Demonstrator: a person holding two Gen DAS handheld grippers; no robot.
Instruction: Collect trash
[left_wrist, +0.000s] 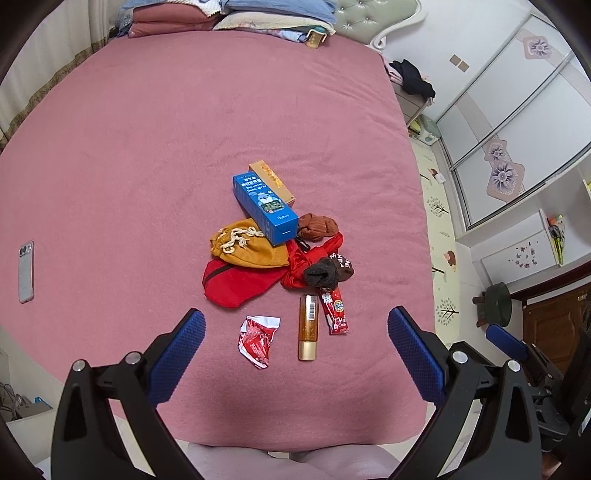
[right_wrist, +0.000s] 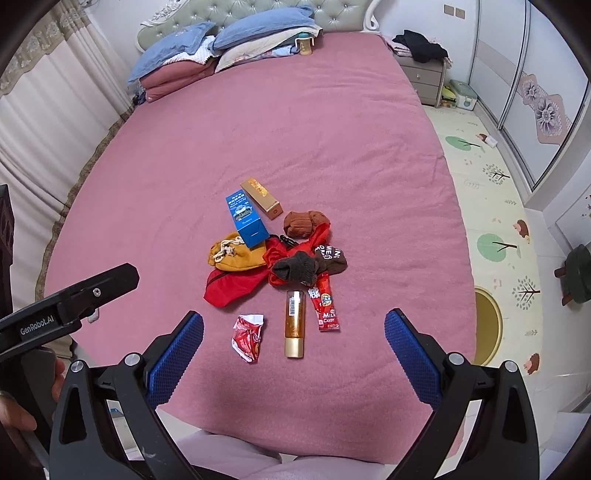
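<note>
On the pink bed (left_wrist: 147, 147) (right_wrist: 332, 129) lies a small heap. Nearest me are a crumpled red-and-white wrapper (left_wrist: 258, 339) (right_wrist: 248, 336), an amber tube with a gold cap (left_wrist: 308, 328) (right_wrist: 294, 325) and a red candy wrapper (left_wrist: 334, 310) (right_wrist: 325, 306). Behind them lie a blue box (left_wrist: 264, 206) (right_wrist: 245, 218), a gold box (left_wrist: 273, 181) (right_wrist: 262, 197), a mustard drawstring pouch (left_wrist: 247, 247) (right_wrist: 234, 254), red cloth bags (left_wrist: 236, 284) (right_wrist: 232, 286) and socks (left_wrist: 325, 271) (right_wrist: 306, 267). My left gripper (left_wrist: 295, 325) and right gripper (right_wrist: 293, 325) both hover open and empty above the bed's near edge.
A phone (left_wrist: 26, 271) lies at the bed's left. Pillows and folded bedding (right_wrist: 221, 48) are stacked at the headboard. A nightstand (right_wrist: 424, 77), patterned floor mat (right_wrist: 487, 206) and dark stool (right_wrist: 578, 273) lie to the right. The left gripper's body (right_wrist: 70, 306) shows in the right wrist view.
</note>
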